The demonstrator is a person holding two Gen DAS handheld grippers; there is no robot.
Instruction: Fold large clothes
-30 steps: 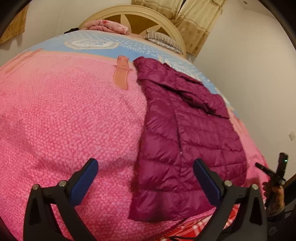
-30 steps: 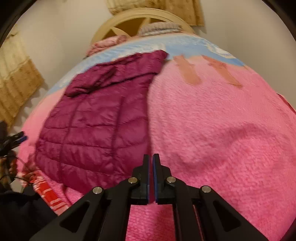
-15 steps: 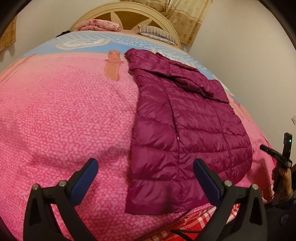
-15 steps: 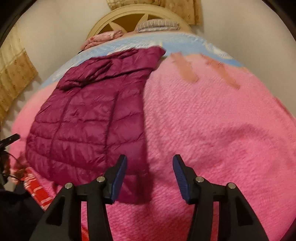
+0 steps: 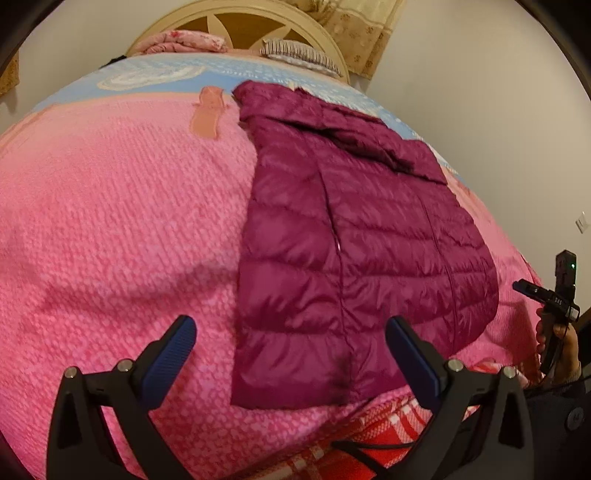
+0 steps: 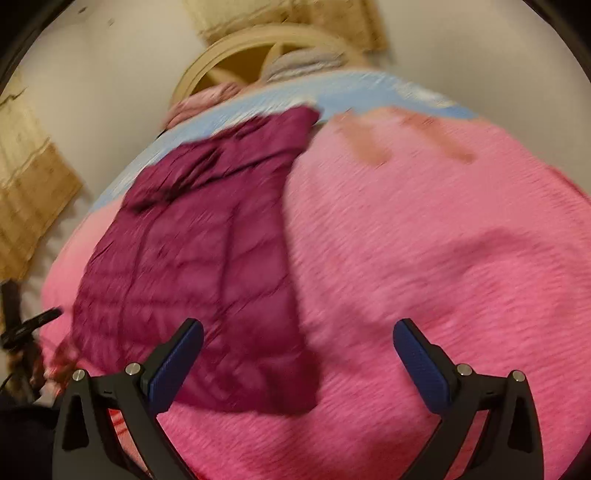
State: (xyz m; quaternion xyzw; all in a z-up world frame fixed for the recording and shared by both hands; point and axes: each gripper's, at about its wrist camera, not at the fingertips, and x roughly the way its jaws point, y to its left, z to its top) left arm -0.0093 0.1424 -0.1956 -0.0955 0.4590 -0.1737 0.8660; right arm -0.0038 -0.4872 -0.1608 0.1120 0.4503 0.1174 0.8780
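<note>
A maroon quilted puffer jacket (image 5: 351, 240) lies flat on the pink bedspread (image 5: 122, 221), folded lengthwise, its hem toward me near the foot of the bed. My left gripper (image 5: 290, 350) is open and empty, hovering above the jacket's hem. In the right wrist view the jacket (image 6: 207, 258) lies left of centre, blurred. My right gripper (image 6: 297, 354) is open and empty above the jacket's right hem corner and the bedspread (image 6: 443, 258). The right gripper also shows in the left wrist view (image 5: 554, 299) at the far right, beyond the bed's edge.
A cream wooden headboard (image 5: 236, 26) with a striped pillow (image 5: 299, 55) and a folded pink quilt (image 5: 184, 38) stands at the far end. A red plaid cloth (image 5: 369, 435) hangs at the foot. Walls and curtains (image 6: 29, 192) flank the bed.
My right gripper has gone from shut to wide open. Both grippers have moved in over the jacket's hem, and the right view is blurred by motion.
</note>
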